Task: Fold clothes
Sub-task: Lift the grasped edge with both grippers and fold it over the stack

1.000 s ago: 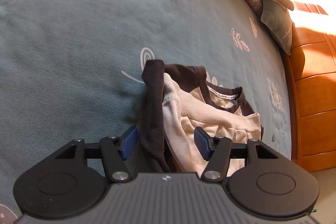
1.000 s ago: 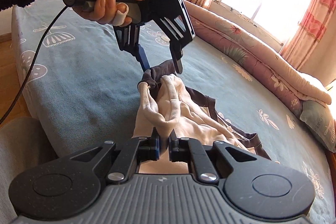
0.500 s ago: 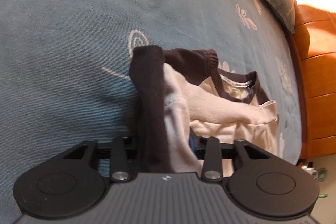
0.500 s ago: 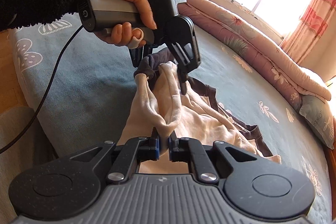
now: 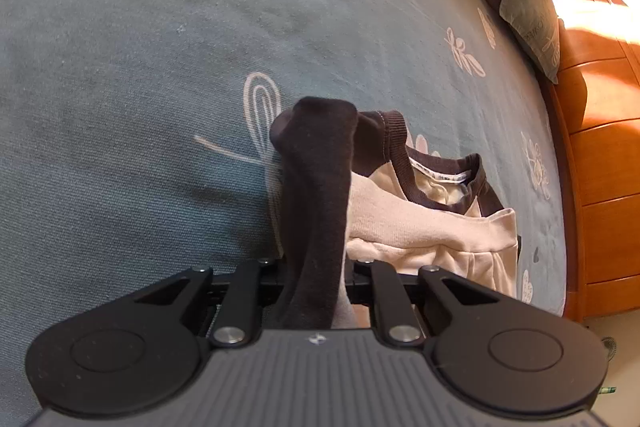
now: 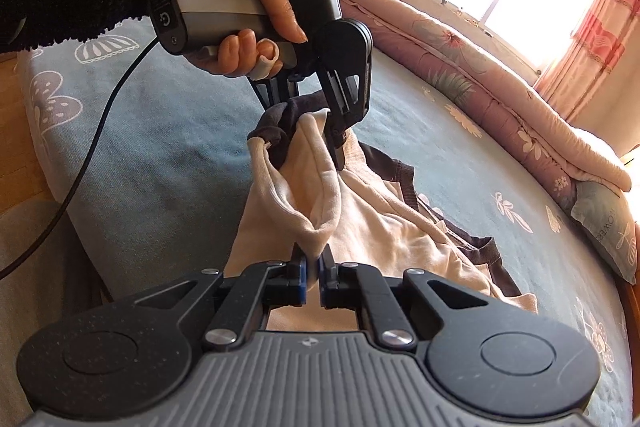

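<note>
A cream sweatshirt (image 5: 400, 215) with dark brown sleeves and collar lies bunched on the blue bedspread (image 5: 140, 67). One dark sleeve (image 5: 316, 187) runs up between the fingers of my left gripper (image 5: 314, 271), whose jaws are closing and clamp it; the pads are hidden behind the cloth. In the right wrist view a person's hand (image 6: 240, 7) holds that left gripper (image 6: 316, 123) above the bed, pinching the dark cuff with cream hem beside it. My right gripper (image 6: 312, 267) is shut on a raised fold of the sweatshirt's (image 6: 380, 223) cream hem.
A rolled pink floral quilt (image 6: 500, 79) and a grey-green pillow (image 6: 608, 227) line the bed's far side. A wooden bed frame (image 5: 600, 167) borders the right. A black cable (image 6: 92, 147) hangs from the left gripper's handle over the bedspread (image 6: 168, 155).
The left gripper moved down onto the dark sleeve and its jaws closed from wide open to clamped on it. The right gripper stayed still, holding the cream fold.
</note>
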The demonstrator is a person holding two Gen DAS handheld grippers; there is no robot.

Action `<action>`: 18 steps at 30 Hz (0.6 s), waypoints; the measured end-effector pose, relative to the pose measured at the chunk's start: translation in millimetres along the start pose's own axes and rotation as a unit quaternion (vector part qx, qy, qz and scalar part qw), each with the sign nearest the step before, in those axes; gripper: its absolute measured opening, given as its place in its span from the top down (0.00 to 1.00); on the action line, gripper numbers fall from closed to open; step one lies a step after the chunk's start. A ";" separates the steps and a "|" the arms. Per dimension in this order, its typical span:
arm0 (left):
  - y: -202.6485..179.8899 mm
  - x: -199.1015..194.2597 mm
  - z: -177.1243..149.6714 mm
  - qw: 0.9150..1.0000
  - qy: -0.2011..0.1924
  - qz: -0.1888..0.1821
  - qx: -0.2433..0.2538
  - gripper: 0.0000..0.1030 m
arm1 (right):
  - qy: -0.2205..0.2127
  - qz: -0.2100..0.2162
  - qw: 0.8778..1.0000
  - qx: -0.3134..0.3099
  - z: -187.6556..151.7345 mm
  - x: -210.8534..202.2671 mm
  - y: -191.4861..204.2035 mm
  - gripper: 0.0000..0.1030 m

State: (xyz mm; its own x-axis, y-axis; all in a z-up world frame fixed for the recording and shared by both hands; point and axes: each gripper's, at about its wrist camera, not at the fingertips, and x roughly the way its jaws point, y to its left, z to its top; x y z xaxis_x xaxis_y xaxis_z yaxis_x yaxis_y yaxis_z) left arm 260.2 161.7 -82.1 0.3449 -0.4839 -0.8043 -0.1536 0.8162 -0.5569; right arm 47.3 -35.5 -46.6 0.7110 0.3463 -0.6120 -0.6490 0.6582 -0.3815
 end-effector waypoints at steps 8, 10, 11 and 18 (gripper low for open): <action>-36.0 -12.2 0.6 0.999 -0.012 0.030 0.037 0.89 | -0.035 0.003 0.999 0.004 7.1 -18.2 -1.7 0.92; -49.7 -16.9 1.3 0.998 -0.016 0.036 0.048 0.89 | -0.043 0.000 0.999 0.009 7.2 -24.6 -5.3 0.92; -57.9 -19.0 1.6 0.998 -0.018 0.039 0.056 0.89 | -0.047 -0.002 0.999 0.012 7.0 -27.9 -7.6 0.92; -122.0 -22.5 1.5 0.992 -0.027 0.061 0.106 0.89 | -0.072 -0.023 0.996 0.041 -0.6 -51.8 -30.9 0.92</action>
State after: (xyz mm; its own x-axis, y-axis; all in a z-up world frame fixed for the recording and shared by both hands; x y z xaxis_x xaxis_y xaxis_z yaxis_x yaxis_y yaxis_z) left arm 272.5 73.5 4.3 0.3863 -0.3644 -0.8473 -0.0014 0.9184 -0.3957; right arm 30.3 -74.1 -3.5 0.7749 0.4023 -0.4876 -0.5944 0.7262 -0.3455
